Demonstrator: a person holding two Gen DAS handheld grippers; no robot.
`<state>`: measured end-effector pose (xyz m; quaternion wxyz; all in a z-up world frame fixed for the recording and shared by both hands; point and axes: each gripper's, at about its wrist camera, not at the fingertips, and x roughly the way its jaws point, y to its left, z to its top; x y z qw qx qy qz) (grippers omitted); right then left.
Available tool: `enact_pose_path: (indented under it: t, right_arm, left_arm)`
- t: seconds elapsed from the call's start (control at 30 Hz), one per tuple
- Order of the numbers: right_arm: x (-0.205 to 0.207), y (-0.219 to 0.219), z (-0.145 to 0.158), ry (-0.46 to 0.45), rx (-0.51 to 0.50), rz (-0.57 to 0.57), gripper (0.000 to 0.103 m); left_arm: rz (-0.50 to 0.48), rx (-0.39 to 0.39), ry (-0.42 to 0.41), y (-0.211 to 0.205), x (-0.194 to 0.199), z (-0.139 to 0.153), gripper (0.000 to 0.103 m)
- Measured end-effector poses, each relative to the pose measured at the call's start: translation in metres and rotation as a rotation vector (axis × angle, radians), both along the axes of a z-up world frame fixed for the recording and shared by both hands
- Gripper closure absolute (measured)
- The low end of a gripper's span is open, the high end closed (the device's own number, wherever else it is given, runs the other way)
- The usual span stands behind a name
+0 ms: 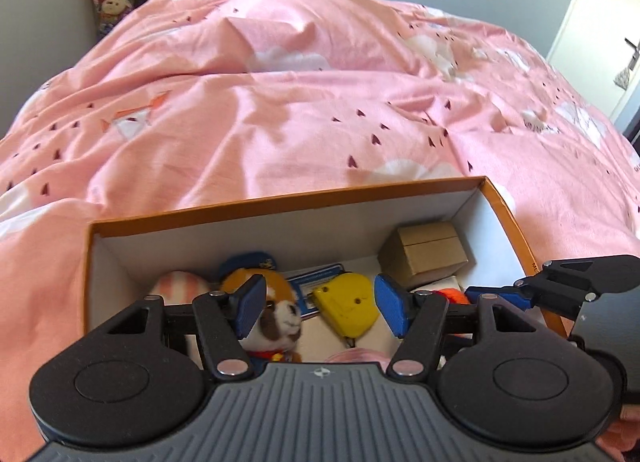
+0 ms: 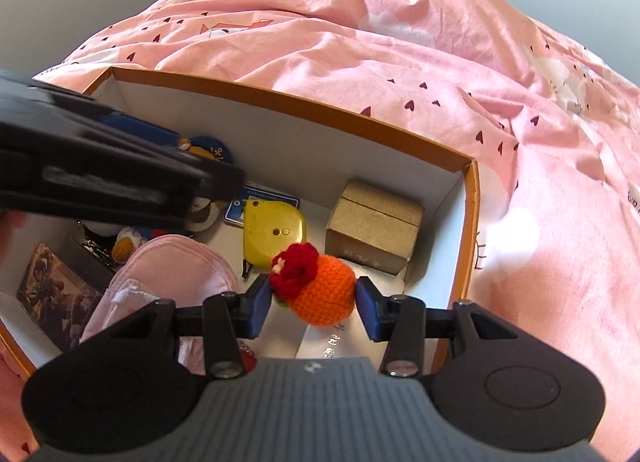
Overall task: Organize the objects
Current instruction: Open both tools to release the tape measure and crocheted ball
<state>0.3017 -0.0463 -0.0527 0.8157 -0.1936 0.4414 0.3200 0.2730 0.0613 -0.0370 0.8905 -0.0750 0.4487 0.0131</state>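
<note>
The right gripper (image 2: pixel 312 304) is hovering over the orange-rimmed white cardboard box (image 2: pixel 472 197) lying on the pink heart-print duvet (image 2: pixel 400 41), its jaws grasping an orange crocheted ball with a red flower (image 2: pixel 320 288) above the box's near right part. The left gripper (image 1: pixel 320 302) is hanging over the box's near side with its jaws spread and nothing between them. Inside are sitting a yellow plastic tape measure (image 2: pixel 272 232), a small brown cardboard carton (image 2: pixel 374 223) to its right, and a brown-and-white plush toy (image 1: pixel 276 316).

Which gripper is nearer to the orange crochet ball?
Right. The right gripper brackets the orange crochet ball between its fingers; the left gripper hovers open beside it, over the yellow tape measure.
</note>
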Motion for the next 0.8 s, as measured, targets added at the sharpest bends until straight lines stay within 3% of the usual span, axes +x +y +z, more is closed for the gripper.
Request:
enact_pose_path:
  t: [0.13, 0.3, 0.57, 0.8]
  right_arm:
    - [0.0, 0.004, 0.001, 0.007, 0.0, -0.018, 0.055]
    - [0.011, 0.013, -0.007, 0.111, 0.044, -0.025, 0.055]
    - [0.011, 0.01, -0.006, 0.14, 0.071, -0.067, 0.049]
    - [-0.005, -0.004, 0.015, 0.102, 0.102, -0.088, 0.048]
  left_arm:
    - [0.027, 0.008, -0.019, 0.006, -0.016, 0.005, 0.031]
    - [0.032, 0.008, -0.034, 0.006, -0.03, 0.008, 0.031]
    - [0.029, -0.004, -0.026, 0.004, -0.043, 0.009, 0.031]
    - [0.026, -0.005, -0.056, -0.009, -0.066, 0.023, 0.031]
